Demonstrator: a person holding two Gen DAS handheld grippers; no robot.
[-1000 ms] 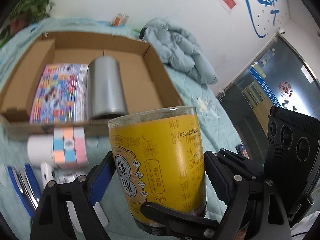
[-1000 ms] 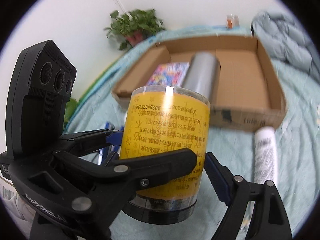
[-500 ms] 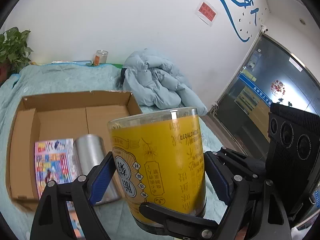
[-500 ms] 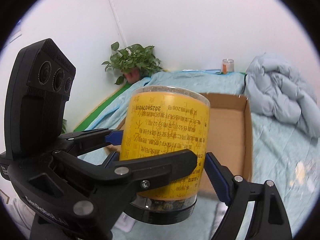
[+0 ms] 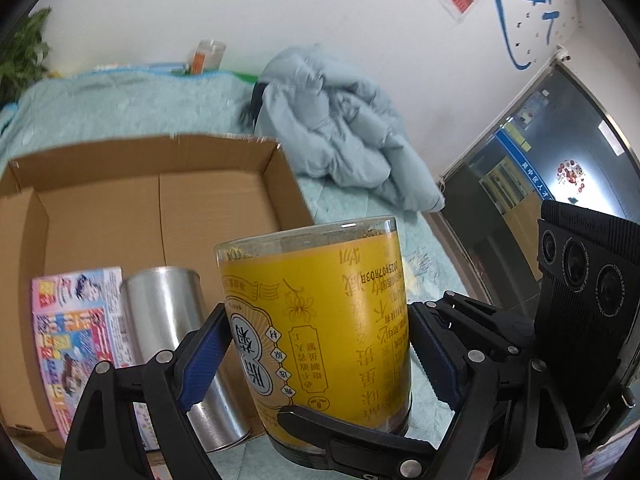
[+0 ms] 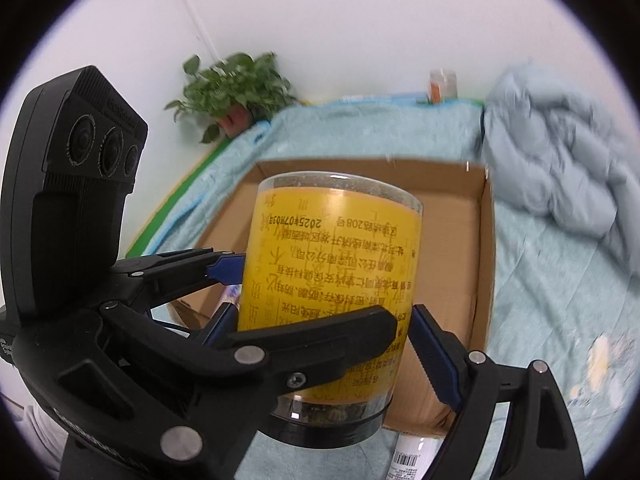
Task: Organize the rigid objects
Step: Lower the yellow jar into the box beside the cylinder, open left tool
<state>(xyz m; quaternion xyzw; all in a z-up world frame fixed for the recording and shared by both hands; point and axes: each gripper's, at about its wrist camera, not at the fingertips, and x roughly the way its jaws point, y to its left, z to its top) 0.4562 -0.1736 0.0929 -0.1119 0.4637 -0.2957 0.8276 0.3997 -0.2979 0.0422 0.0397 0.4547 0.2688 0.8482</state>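
Note:
A clear jar with a yellow printed label (image 5: 316,320) hangs in the air, its black lid end nearest the cameras. My left gripper (image 5: 320,360) is shut on its sides, blue pads (image 5: 204,356) pressed to the label. My right gripper (image 6: 328,340) is shut on the same jar (image 6: 332,264), crossing the left one. Behind the jar lies an open cardboard box (image 5: 160,208), seen also in the right wrist view (image 6: 484,260). In it lie a silver cylinder (image 5: 172,332) and a colourful book (image 5: 76,340).
The box rests on light green bedding (image 6: 540,300). A crumpled blue-grey jacket (image 5: 344,140) lies beyond its right side. A potted plant (image 6: 236,88) and a small jar (image 5: 208,56) stand by the wall. A white bottle (image 6: 408,456) lies before the box. A glass door (image 5: 540,168) is at right.
Both grippers carried the jar together up and across to the box's near edge. The cube, white roll and other loose items in front of the box left the left wrist view. The grip is unchanged.

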